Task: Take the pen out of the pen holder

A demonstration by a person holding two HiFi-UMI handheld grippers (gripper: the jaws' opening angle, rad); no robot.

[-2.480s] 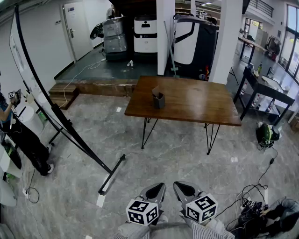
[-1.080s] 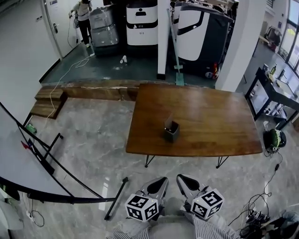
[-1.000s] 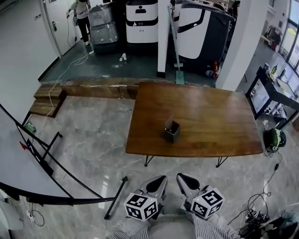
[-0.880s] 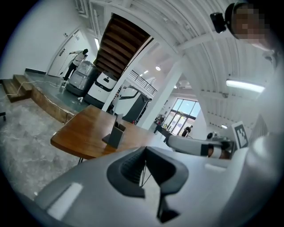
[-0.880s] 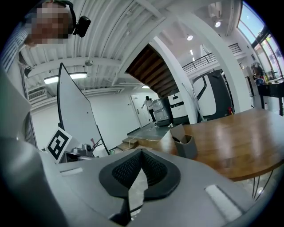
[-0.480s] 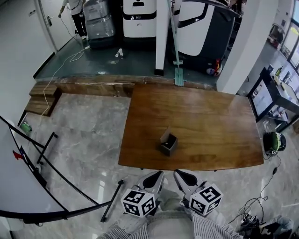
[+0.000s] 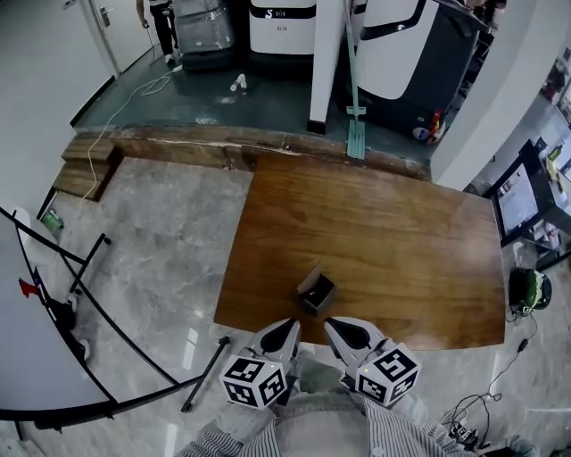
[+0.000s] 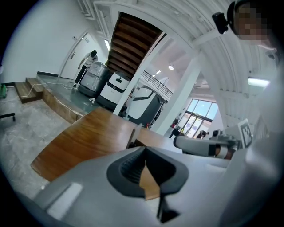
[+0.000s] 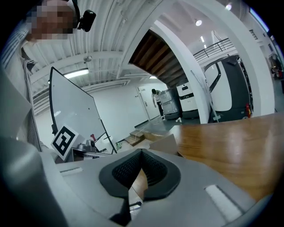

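A small dark pen holder (image 7: 315,292) with a raised flap stands near the front edge of the brown wooden table (image 7: 393,241). I cannot make out a pen in it. My left gripper (image 7: 289,325) and right gripper (image 7: 333,324) hover side by side at the table's near edge, just short of the holder, both shut and empty. In the left gripper view the shut gripper (image 8: 145,149) points at the holder (image 8: 131,138) just beyond. The right gripper view shows the shut gripper (image 9: 142,151) with the holder (image 9: 165,143) close ahead.
A whiteboard on a black stand (image 7: 53,375) leans at the left. Beyond the table are a raised wooden step (image 7: 178,147), white and black machines (image 7: 401,36) and a person (image 7: 161,13). A black side table (image 7: 526,201) and a green object (image 7: 528,290) sit at the right.
The table and holder have come much nearer. Both grippers moved forward together from over the floor to the table's front edge, still shut.
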